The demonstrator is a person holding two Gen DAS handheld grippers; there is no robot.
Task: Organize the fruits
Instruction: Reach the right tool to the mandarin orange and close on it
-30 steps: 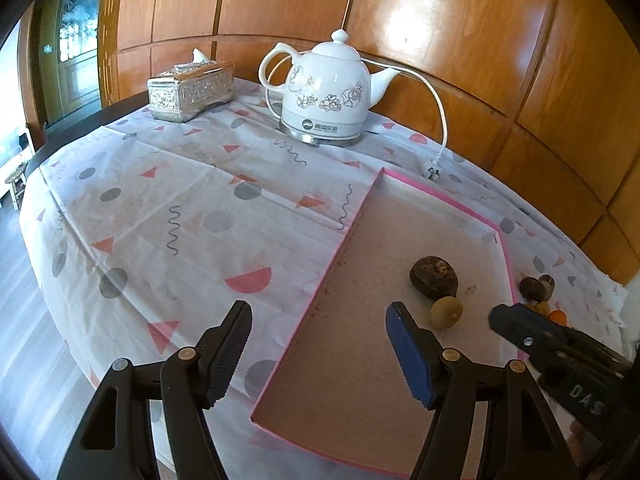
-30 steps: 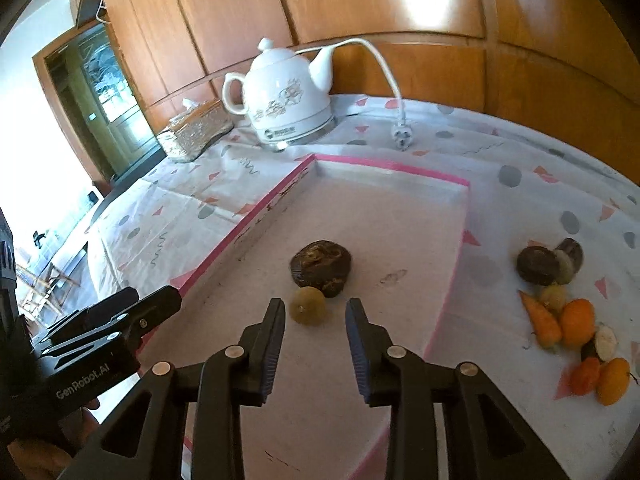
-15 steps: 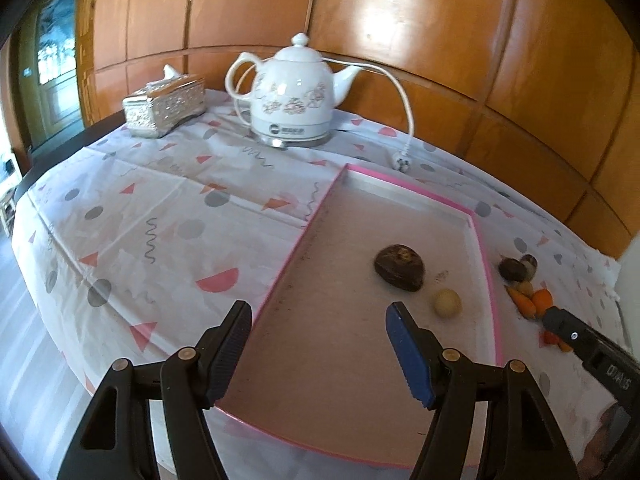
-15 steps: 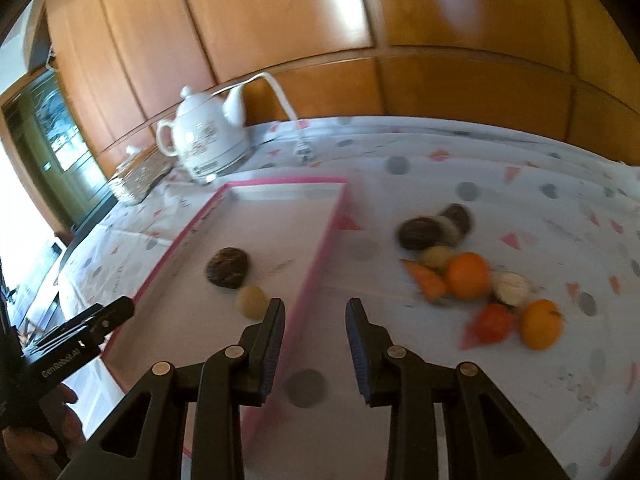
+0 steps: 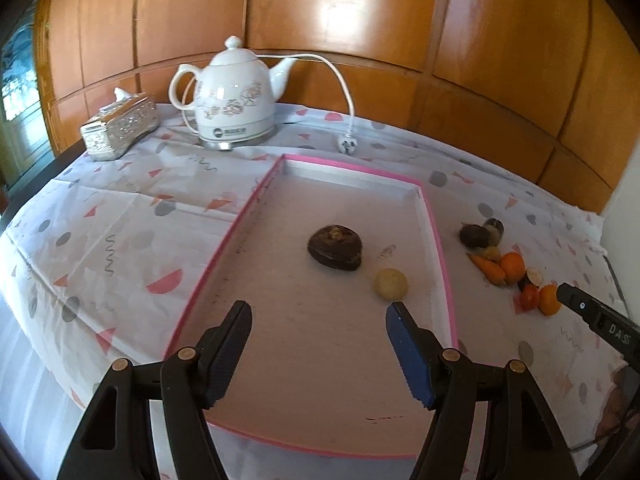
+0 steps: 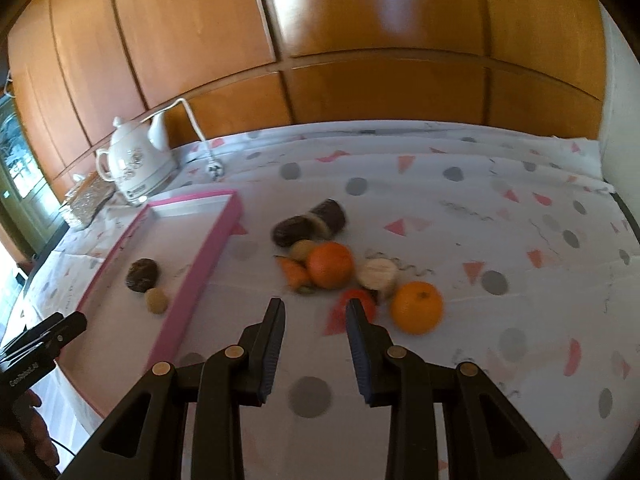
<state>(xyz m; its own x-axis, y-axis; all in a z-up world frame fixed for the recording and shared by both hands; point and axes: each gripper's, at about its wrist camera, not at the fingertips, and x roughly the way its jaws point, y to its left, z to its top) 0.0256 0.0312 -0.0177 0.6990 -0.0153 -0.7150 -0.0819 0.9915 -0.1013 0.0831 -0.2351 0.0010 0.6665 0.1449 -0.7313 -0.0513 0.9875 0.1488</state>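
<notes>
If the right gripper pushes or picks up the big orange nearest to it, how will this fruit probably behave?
The big orange looks round and lies on a flat tablecloth, so a push would probably make it roll. Its skin looks smooth, so narrow pads may slip unless they close across its middle. It seems wider than the right gripper gap, so the jaws likely must open further.

We see a home dining room. A white floral ceramic electric kettle [image 5: 232, 96] and silver embossed tissue box [image 5: 118, 126] stand at the far edge of the table's patterned cloth [image 5: 120, 208], under glossy wood wall panelling [image 5: 360, 12].
</notes>
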